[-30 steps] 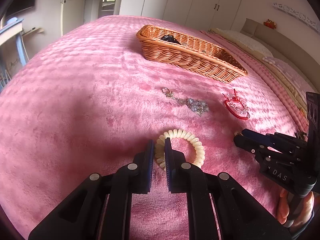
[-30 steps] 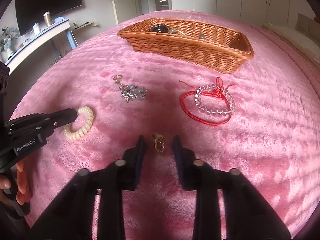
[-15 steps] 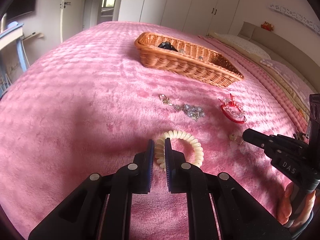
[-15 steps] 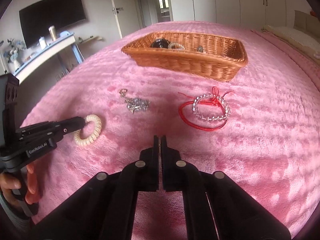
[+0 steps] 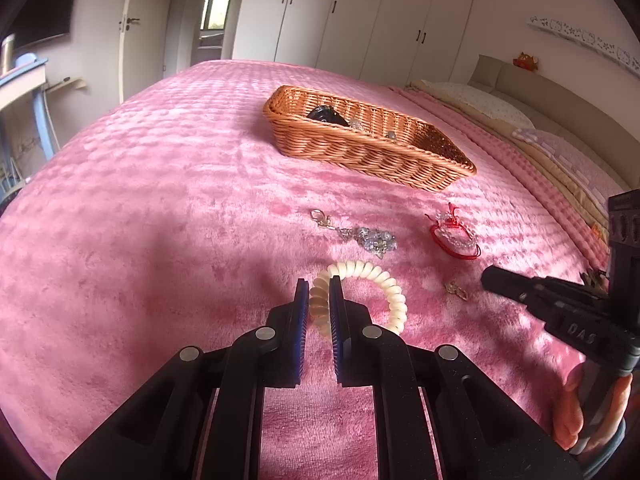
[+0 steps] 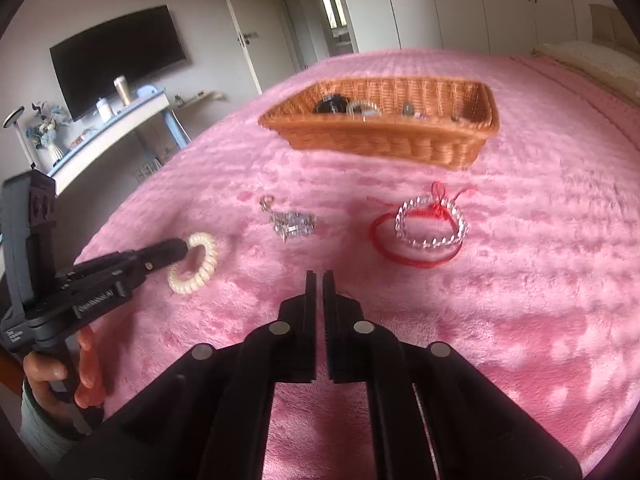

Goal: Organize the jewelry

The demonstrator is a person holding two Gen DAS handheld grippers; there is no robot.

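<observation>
Since my left hand-held gripper (image 5: 319, 285) pinches only one side of the cream coil bracelet (image 5: 394, 296), with the jaws nearly together across the spiral, my first worry is the grip. The coil is springy and smooth. I judge it could squirm out or stretch and swing once it is clear of the bed. Most of the ring lies on the blanket beyond the fingertips.

My right hand-held gripper (image 6: 318, 276) has its jaws drawn to a thin slit, and I see nothing between them. From the left view, the small gold charm (image 5: 456, 291) lies on the blanket just beside that gripper's tip, so I may be carrying nothing there. A piece that small could also sink into the plush pile and be missed.

Further out lie the silver clasp chain (image 5: 372, 238) and the red cord bracelet with clear beads (image 5: 456, 236), apart from each other. Either could snag on a low pass. The wicker basket (image 5: 360, 152) sits beyond them and holds a few pieces already. A short drop could land on its rim.

All of it rests on a bed under a fuzzy pink blanket (image 5: 160, 220), soft and uneven. Around it are white wardrobes (image 5: 360, 12), a door (image 5: 140, 32), pillows (image 5: 480, 100), and a television (image 6: 120, 56) above a white surface (image 6: 120, 128).
</observation>
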